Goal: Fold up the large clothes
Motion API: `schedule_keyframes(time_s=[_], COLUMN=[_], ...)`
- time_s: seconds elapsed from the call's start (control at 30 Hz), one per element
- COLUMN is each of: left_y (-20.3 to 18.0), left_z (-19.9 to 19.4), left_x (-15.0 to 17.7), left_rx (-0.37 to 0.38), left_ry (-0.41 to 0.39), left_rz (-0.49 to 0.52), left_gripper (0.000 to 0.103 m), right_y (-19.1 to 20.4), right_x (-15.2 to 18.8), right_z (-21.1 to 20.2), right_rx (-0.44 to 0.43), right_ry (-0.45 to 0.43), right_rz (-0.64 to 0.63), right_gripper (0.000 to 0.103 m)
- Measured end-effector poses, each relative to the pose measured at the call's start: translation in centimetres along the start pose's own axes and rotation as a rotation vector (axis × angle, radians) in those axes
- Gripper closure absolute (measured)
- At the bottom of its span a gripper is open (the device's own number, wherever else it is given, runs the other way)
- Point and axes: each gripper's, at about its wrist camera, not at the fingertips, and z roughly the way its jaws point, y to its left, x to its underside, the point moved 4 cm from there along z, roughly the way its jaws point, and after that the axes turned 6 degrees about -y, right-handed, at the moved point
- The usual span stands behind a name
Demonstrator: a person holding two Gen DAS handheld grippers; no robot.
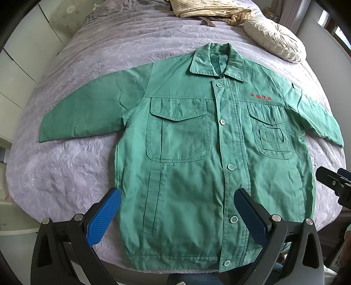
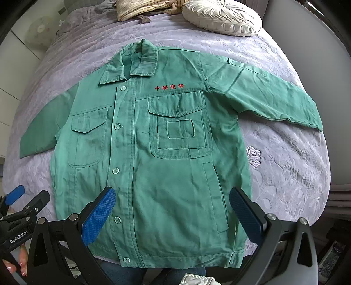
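Note:
A green work jacket [image 1: 193, 157] lies flat and buttoned on the bed, front up, collar far, both sleeves spread out; it also shows in the right wrist view [image 2: 153, 166]. Red characters sit on its chest [image 2: 170, 87]. My left gripper [image 1: 177, 199] is open and empty, hovering above the jacket's lower left half near the hem. My right gripper [image 2: 172, 197] is open and empty above the lower right half. The left gripper shows at the left edge of the right wrist view [image 2: 19, 203]; the right gripper shows at the right edge of the left wrist view [image 1: 335, 182].
A lilac quilted bedspread [image 1: 65, 175] covers the bed. A round cream cushion [image 1: 274, 41] and a striped beige cloth [image 1: 208, 11] lie at the far end. White cabinets [image 1: 15, 72] stand to the left. The bed's near edge lies just under the jacket hem.

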Motion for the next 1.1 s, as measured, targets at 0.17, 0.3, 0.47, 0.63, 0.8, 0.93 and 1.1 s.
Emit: schedule_keyframes(time_s=[0.17, 0.3, 0.47, 0.63, 0.8, 0.93, 1.1], left_y=[-0.02, -0.06, -0.09, -0.12, -0.12, 0.48, 0.72], left_z=[0.00, -0.01, -0.01, -0.03, -0.01, 0.07, 0.05], left_x=[-0.01, 0.01, 0.02, 0.02, 0.03, 0.09, 0.04], left_rx=[0.000, 0.000, -0.001, -0.001, -0.002, -0.001, -0.002], left_ry=[0.000, 0.000, 0.001, 0.000, 0.001, -0.001, -0.002], left_rz=[0.000, 0.000, -0.001, 0.001, -0.001, -0.004, -0.003], left_gripper=[0.000, 0.000, 0.000, 0.000, 0.000, 0.000, 0.000], right_y=[-0.01, 0.00, 0.02, 0.05, 0.16, 0.21, 0.41], right_x=[0.01, 0.02, 0.02, 0.13, 0.43, 0.49, 0.45], right_z=[0.01, 0.02, 0.00, 0.13, 0.39, 0.39, 0.36], right_rx=[0.000, -0.001, 0.000, -0.002, -0.005, -0.005, -0.003], right_ry=[0.000, 0.000, 0.000, 0.004, 0.011, 0.011, 0.011], right_rz=[-0.001, -0.001, -0.001, 0.000, 0.006, 0.004, 0.001], right_gripper=[0.000, 0.000, 0.000, 0.000, 0.000, 0.000, 0.000])
